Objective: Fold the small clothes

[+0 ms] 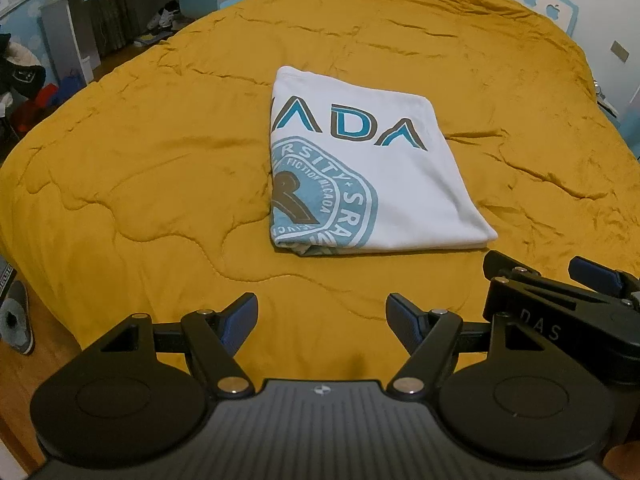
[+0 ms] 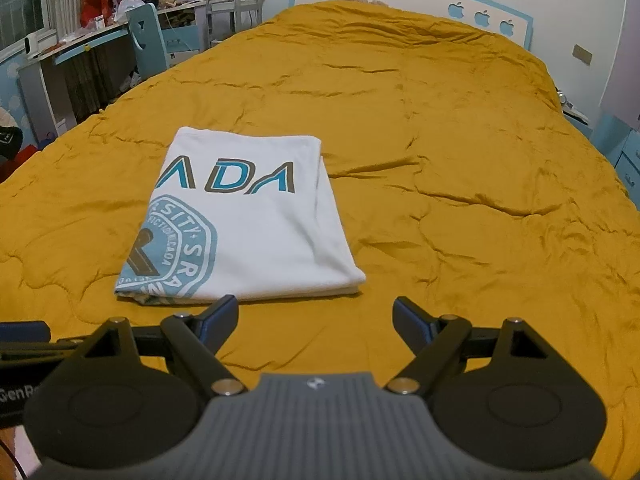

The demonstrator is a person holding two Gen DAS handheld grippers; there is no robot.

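A white T-shirt [image 1: 400, 184] with blue and brown print lies folded into a neat rectangle on the mustard-yellow bedspread [image 1: 160, 160]. It also shows in the right wrist view [image 2: 260, 232], left of centre. My left gripper [image 1: 322, 320] is open and empty, held back from the shirt's near edge. My right gripper [image 2: 314, 320] is open and empty, just short of the shirt's near right corner. The right gripper also shows in the left wrist view [image 1: 556, 276], at the right edge, beside the left one.
The quilted bedspread [image 2: 460, 160] fills both views. A headboard with apple shapes [image 2: 480, 16] stands at the far end. A desk and chair [image 2: 140, 40] with clutter stand left of the bed. Slippers [image 1: 14, 320] lie on the wooden floor at left.
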